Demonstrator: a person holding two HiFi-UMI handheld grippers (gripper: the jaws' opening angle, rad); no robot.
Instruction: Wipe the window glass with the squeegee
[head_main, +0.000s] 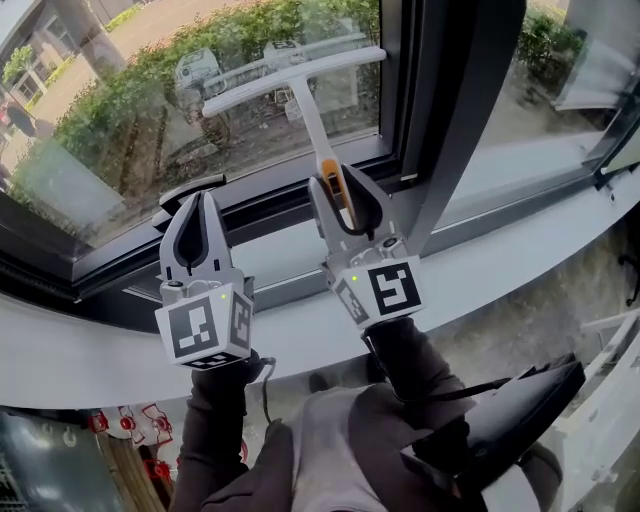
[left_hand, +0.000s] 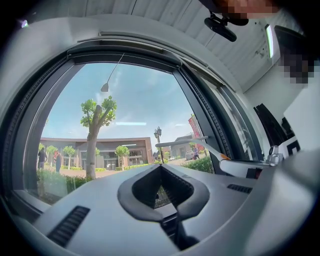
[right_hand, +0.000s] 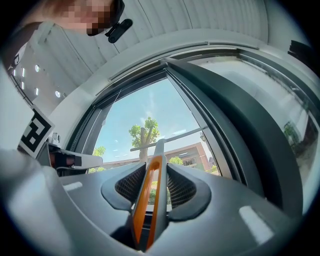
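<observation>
One squeegee (head_main: 312, 120): blade lay up against the window glass (head_main: 110, 110), handle pointing down.
Right gripper (head_main: 341, 190): clamped on the squeegee's handle.
Left gripper (head_main: 203, 205): jaws pressed together, empty, just beside the right one.

Squeegee (head_main: 311, 112): smooth white plastic, glossy orange inlay in the handle. Window glass (head_main: 120, 120): glossy, reflective. Window frame (head_main: 445, 120): dark, matt. Sill (head_main: 500, 270): smooth white. Left tool (head_main: 199, 212) and right tool (head_main: 341, 188): matt grey plastic, finely ribbed pads (right_hand: 131, 186). Sleeve (head_main: 215, 430): dark cloth.
</observation>
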